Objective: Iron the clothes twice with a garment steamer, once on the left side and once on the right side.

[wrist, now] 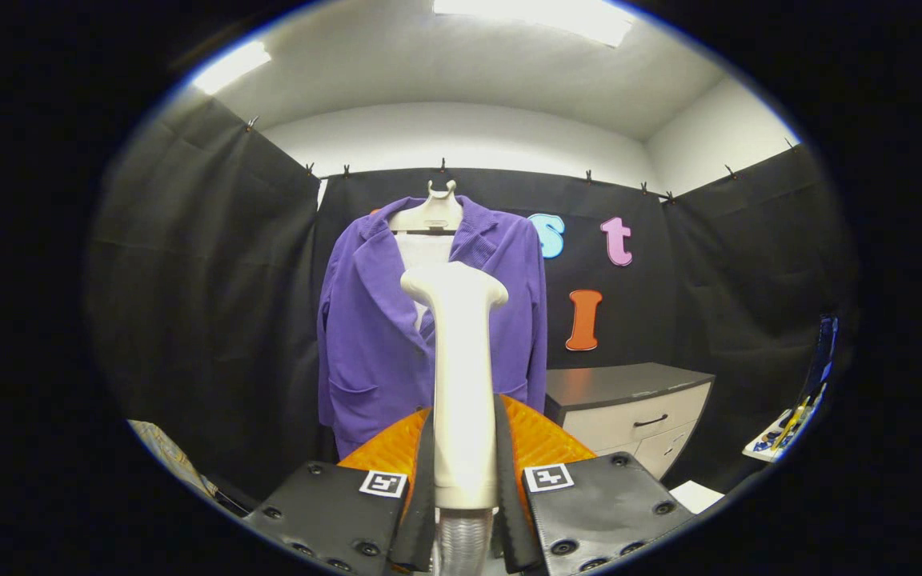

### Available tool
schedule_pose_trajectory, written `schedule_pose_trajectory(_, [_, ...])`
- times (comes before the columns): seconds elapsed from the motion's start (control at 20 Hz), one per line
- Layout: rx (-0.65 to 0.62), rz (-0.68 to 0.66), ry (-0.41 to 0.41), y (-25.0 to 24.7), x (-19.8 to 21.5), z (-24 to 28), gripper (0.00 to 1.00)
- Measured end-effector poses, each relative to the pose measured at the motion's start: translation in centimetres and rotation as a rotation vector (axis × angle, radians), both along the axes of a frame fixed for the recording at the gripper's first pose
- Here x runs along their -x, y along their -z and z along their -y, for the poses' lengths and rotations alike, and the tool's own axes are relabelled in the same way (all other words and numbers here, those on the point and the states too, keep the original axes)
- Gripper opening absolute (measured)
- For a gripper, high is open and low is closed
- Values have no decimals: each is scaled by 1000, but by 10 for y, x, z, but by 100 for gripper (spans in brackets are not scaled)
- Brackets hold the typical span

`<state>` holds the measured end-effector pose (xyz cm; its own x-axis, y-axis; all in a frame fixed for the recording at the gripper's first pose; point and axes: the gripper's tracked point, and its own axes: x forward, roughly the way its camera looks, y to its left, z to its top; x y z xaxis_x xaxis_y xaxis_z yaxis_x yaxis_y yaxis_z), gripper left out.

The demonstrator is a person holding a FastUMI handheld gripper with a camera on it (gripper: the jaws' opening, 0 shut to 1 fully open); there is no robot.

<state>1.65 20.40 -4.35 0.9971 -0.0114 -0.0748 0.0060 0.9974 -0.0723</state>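
A purple jacket [365,336] hangs on a pale hanger [429,214] against the booth's back wall, straight beyond the fingers. My gripper [463,460] is shut on the handle of a white garment steamer [459,376], which stands upright between the two fingers. The steamer's wide head [454,286] sits at chest height of the jacket and covers its middle. A ribbed hose [461,540] leaves the bottom of the handle. I cannot tell how far the head is from the cloth.
A low cabinet [629,400] with a dark top and pale drawers stands to the right of the jacket. Some small colourful items [785,432] lie on a surface at the far right. A white sheet [695,494] lies near the right finger.
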Motion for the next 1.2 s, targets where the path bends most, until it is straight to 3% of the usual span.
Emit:
schedule_pose_trajectory(0.6, [-11, 55, -2, -28, 45, 68, 40])
schedule_pose_trajectory(1.2, [-21, 77, -19, -37, 54, 87, 40])
